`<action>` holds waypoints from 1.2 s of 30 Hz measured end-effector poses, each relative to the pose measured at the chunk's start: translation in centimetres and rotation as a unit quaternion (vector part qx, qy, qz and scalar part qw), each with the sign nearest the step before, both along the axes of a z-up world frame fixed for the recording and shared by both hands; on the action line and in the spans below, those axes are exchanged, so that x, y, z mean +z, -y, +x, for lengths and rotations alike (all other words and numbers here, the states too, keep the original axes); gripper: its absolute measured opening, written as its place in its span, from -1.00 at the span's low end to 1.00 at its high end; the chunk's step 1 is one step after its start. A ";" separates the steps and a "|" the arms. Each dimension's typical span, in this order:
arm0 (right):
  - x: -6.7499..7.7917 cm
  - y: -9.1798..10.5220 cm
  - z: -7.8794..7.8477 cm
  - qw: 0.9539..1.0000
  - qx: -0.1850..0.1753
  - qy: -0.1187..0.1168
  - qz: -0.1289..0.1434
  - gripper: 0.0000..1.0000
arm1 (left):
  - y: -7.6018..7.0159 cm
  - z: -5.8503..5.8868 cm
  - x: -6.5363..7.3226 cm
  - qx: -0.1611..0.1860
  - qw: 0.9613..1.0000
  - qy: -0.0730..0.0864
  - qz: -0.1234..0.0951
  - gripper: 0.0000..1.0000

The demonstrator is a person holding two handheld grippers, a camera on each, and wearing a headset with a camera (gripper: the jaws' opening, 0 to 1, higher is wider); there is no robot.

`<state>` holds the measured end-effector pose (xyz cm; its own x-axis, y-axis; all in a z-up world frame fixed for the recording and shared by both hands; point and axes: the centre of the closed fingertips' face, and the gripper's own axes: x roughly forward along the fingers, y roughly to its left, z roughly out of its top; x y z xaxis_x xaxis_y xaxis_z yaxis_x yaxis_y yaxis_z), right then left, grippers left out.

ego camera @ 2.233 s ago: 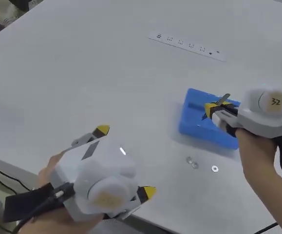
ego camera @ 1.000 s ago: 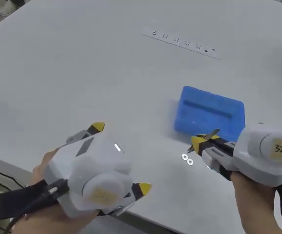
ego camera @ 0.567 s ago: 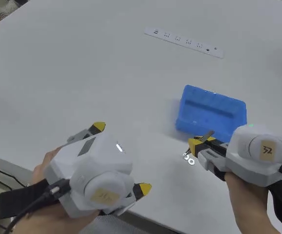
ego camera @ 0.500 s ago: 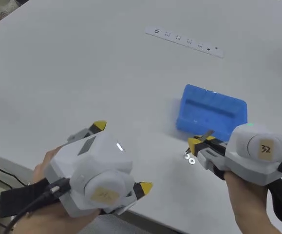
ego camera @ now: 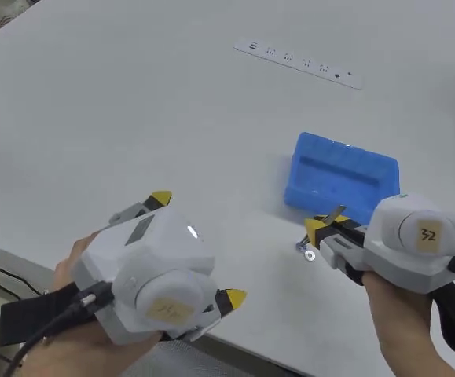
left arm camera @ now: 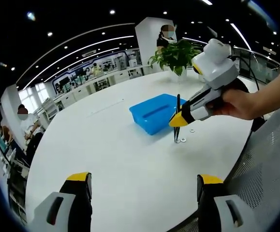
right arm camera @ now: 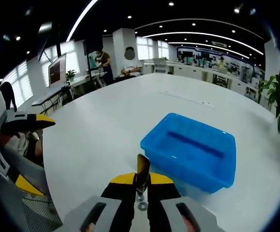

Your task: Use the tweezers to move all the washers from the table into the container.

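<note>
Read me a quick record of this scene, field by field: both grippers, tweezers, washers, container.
Left gripper: open, holding nothing, near the table edge
Right gripper: shut on tweezers
Tweezers: tips down at the washers; whether one is pinched is unclear
Washers: a few on the table, just in front of the container
Container: blue, open-topped, upright
Also: power strip beyond the container

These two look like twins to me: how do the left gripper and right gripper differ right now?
The left gripper is open and empty; the right gripper is shut on tweezers. The left gripper hangs near the table edge; the right gripper points down at the washers by the blue container. Both are white with yellow-tipped jaws.
</note>
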<state>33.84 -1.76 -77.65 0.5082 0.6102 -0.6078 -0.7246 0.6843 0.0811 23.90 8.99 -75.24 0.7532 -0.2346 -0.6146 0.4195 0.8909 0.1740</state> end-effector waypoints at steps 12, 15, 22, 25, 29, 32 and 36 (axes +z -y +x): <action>-0.3 0.0 0.1 1.000 0.004 -0.001 -0.003 -0.92 | -0.1 0.0 -0.1 0.000 1.000 0.000 0.004 0.83; -0.2 -0.1 0.0 1.000 0.000 -0.003 -0.001 -0.93 | -0.1 0.0 -0.1 -0.001 1.000 0.000 0.005 0.83; 1.3 0.0 0.3 1.000 -0.007 -0.003 0.010 -0.93 | -0.1 0.2 0.0 0.003 1.000 0.002 0.001 0.84; 2.8 0.1 0.8 1.000 -0.009 0.004 0.024 -0.93 | 0.0 0.2 0.1 0.001 1.000 0.002 0.002 0.84; 5.1 0.2 1.8 0.999 -0.009 0.020 0.039 -0.93 | 0.1 0.2 0.2 0.000 1.000 0.003 0.003 0.84; 6.4 0.2 2.3 0.998 -0.011 0.031 0.044 -0.93 | 0.1 0.2 0.3 0.000 1.000 0.004 0.003 0.84; 7.4 0.2 2.8 0.998 -0.016 0.041 0.049 -0.93 | 0.1 0.2 0.3 0.002 1.000 0.005 0.002 0.84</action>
<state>36.65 -1.97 -70.21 0.5745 0.6472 -0.5010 -0.7093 0.6992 0.0899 24.11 8.88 -74.94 0.7604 -0.2292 -0.6077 0.4147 0.8914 0.1826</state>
